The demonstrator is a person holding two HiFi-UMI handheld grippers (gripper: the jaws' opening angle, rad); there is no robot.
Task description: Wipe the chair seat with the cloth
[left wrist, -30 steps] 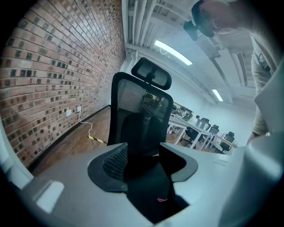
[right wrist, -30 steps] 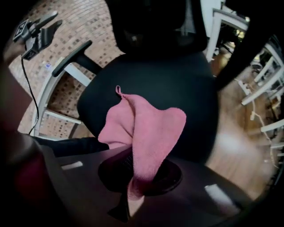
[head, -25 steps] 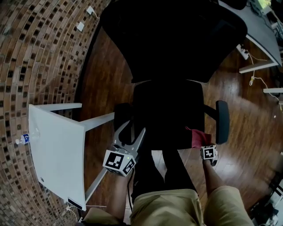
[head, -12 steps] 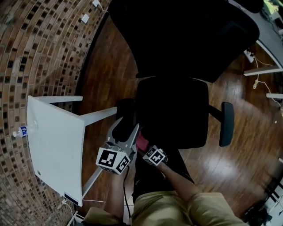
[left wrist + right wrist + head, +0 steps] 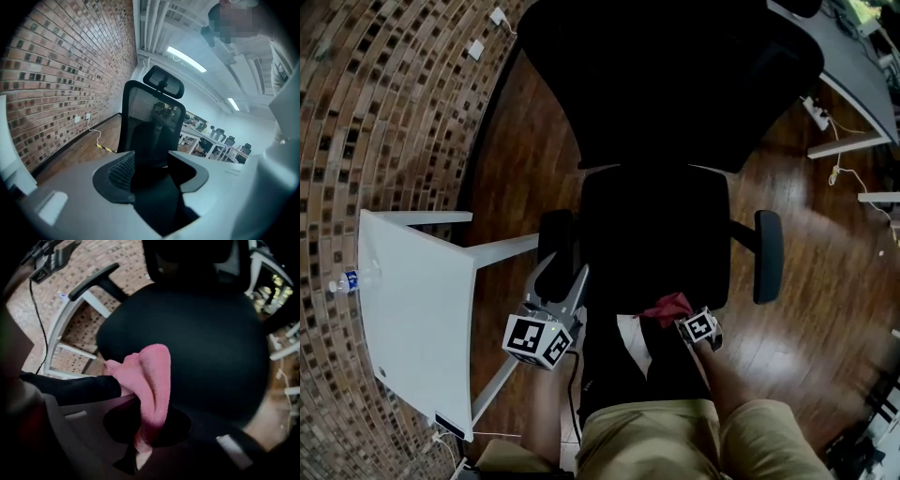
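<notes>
The black, padded, rounded-square seat of the office chair [image 5: 656, 234] sits level, with an armrest on each side and the tall dark backrest rising from its far edge. Its surface is plain and matte and nearly fills the right gripper view [image 5: 201, 343].

The pink terry cloth [image 5: 667, 306] is at the seat's near edge, right of the middle in the head view. It is bunched into a thick, soft fold [image 5: 151, 380]. Its lower end is pinched between the jaws of the right tongs [image 5: 143, 439], and the rest bulges out toward the seat. Whether the fold presses on the seat cannot be told.
</notes>
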